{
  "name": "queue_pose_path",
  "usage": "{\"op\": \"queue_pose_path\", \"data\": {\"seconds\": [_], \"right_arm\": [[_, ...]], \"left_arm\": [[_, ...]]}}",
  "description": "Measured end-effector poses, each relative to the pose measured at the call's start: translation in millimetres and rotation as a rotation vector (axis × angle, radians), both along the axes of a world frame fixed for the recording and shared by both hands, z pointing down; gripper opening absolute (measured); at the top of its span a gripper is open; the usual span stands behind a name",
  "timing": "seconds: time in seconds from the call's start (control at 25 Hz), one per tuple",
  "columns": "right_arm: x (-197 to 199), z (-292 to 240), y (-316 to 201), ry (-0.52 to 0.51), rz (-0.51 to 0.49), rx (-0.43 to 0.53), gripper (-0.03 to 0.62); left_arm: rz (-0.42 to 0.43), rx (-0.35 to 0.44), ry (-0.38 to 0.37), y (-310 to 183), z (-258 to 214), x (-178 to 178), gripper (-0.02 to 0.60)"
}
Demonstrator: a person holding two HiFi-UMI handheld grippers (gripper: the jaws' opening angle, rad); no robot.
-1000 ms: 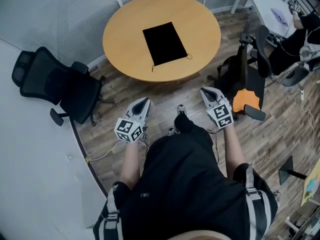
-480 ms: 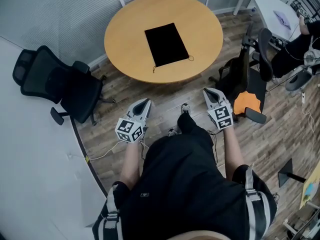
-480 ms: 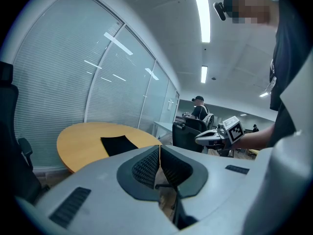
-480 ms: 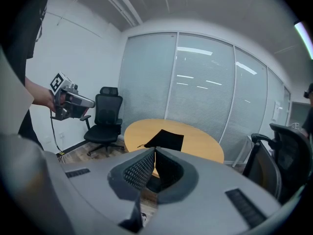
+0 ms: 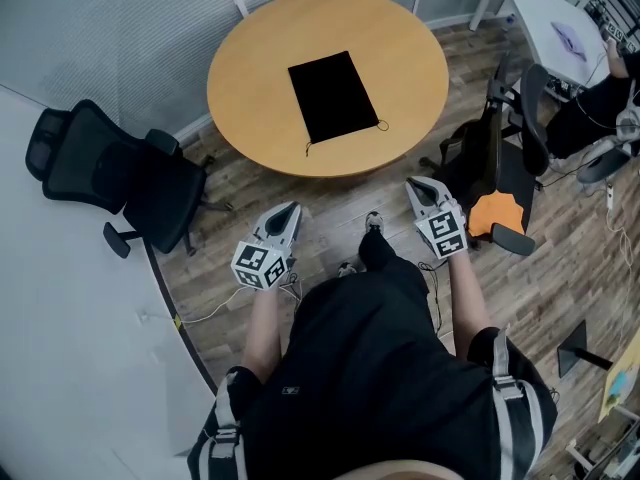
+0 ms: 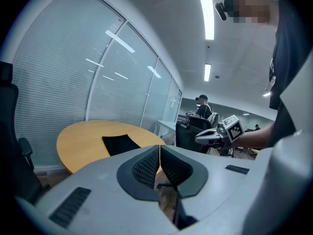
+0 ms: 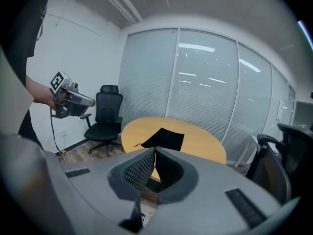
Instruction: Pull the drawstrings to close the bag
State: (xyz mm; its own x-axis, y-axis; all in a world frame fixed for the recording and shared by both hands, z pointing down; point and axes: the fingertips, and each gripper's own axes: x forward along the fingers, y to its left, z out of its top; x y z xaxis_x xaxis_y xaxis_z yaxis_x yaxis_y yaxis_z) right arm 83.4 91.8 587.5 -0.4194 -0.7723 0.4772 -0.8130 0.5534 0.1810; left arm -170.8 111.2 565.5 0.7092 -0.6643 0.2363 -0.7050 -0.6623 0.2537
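One round table (image 5: 400, 28) sits at our 12 o'clock, well apart from us, with the black bag (image 5: 332, 95) flat at its middle. We hold the left gripper (image 5: 290, 210) and right gripper (image 5: 414, 185) low, jaws together on nothing, probably since we're not in reach yet. Drawstrings (image 5: 380, 125) trail off the bag's 6 o'clock edge, handy for grabbing.

One second on, the camera has drifted: the round surface (image 5: 400, 58) and the black bag (image 5: 333, 96) lying on it sit slightly lower and further right in the head view. The left claw (image 5: 289, 212) has sunk a touch nearer the person's body. The right claw (image 5: 414, 184) has slipped only marginally lower and to the right.
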Motion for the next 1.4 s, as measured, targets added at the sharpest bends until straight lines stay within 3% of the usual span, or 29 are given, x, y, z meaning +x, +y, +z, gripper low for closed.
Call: {"op": "queue_pose_path", "data": {"seconds": [1.4], "right_arm": [[22.9, 29.7, -148.7, -0.019, -0.109, -0.088, 0.06]], "left_arm": [[-0.096, -0.076, -0.038, -128.1, 15.4, 35.4, 0.017]]}}
